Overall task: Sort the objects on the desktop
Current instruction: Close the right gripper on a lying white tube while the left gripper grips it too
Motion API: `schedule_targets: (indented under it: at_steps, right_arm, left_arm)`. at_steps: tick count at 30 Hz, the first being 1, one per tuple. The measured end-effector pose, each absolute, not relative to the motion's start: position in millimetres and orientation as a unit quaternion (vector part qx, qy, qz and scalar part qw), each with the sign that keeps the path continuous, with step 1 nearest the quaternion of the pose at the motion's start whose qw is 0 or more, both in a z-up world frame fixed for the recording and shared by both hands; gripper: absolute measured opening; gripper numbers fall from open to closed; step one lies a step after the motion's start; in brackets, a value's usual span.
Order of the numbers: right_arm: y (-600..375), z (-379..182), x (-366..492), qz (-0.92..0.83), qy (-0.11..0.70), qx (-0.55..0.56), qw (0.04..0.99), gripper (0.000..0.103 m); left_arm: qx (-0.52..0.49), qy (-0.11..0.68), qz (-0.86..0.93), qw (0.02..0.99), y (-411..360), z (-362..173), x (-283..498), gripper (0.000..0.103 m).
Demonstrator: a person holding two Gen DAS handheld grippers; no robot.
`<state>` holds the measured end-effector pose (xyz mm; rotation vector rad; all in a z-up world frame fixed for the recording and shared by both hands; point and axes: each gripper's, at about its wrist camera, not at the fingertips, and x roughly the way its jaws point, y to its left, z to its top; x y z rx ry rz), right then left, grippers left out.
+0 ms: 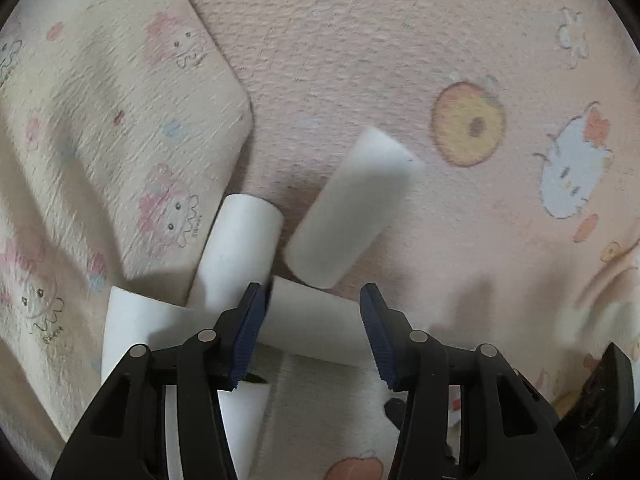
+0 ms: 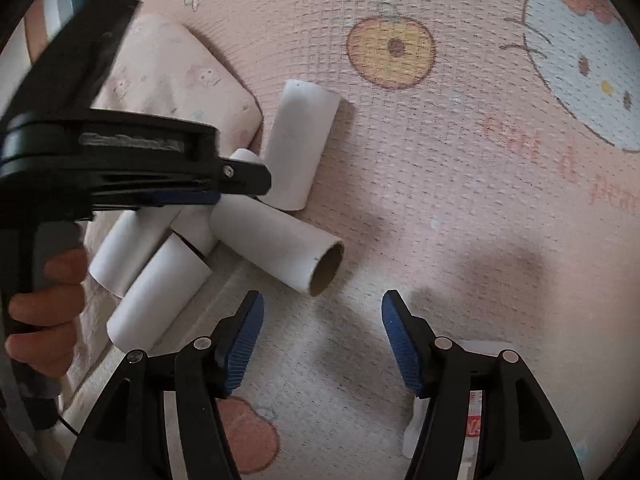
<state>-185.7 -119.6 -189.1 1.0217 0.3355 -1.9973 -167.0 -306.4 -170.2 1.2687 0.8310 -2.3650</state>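
Several white cardboard tubes lie in a loose pile on a pink cartoon-print cloth. In the left wrist view my left gripper [image 1: 310, 320] is open, its jaws straddling one tube [image 1: 312, 328] lying crosswise; another tube [image 1: 352, 208] lies just beyond, and one [image 1: 240, 248] to its left. In the right wrist view my right gripper [image 2: 320, 332] is open and empty, just short of a tube with its brown open end [image 2: 280, 246] facing it. The left gripper [image 2: 208, 196] shows there, over the pile. More tubes [image 2: 160, 292] lie at the lower left and one [image 2: 298, 144] beyond.
A cream pillow-like pad [image 1: 100, 140] with cartoon prints lies left of the pile, also in the right wrist view [image 2: 172, 76]. A white packet with red print [image 2: 472, 412] lies under my right gripper. A dark object [image 1: 600, 396] sits at the lower right.
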Motion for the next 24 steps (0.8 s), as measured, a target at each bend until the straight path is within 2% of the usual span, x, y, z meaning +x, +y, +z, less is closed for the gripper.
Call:
schedule_targets:
  at_steps: [7, 14, 15, 16, 18, 24]
  right_arm:
    - [-112.4, -193.8, -201.4, -0.792, 0.095, 0.429, 0.422, 0.059]
    - [-100.8, -192.8, -210.2, -0.777, 0.047, 0.451, 0.436, 0.058]
    - [-99.8, -191.0, -210.1, -0.775, 0.046, 0.456, 0.435, 0.056]
    - [-98.6, -190.6, -210.2, -0.773, 0.044, 0.459, 0.435, 0.048]
    - [-96.2, -189.4, -212.1, -0.769, 0.038, 0.466, 0.436, 0.042]
    - [-78.9, -186.6, -212.6, -0.767, 0.021, 0.475, 0.430, 0.042]
  left_arm:
    - [0.462, 0.309, -0.818, 0.144, -304.6, -175.4, -166.8, 0.050]
    - [0.475, 0.349, -0.800, 0.113, -295.5, -183.8, -166.4, 0.037]
    - [0.475, 0.349, -0.800, 0.110, -293.6, -184.8, -166.6, 0.036]
    - [0.476, 0.346, -0.802, 0.107, -290.9, -184.1, -167.8, 0.035]
    - [0.480, 0.336, -0.804, 0.101, -286.8, -182.9, -169.6, 0.033]
    - [0.492, 0.315, -0.808, 0.081, -271.8, -180.9, -173.3, 0.033]
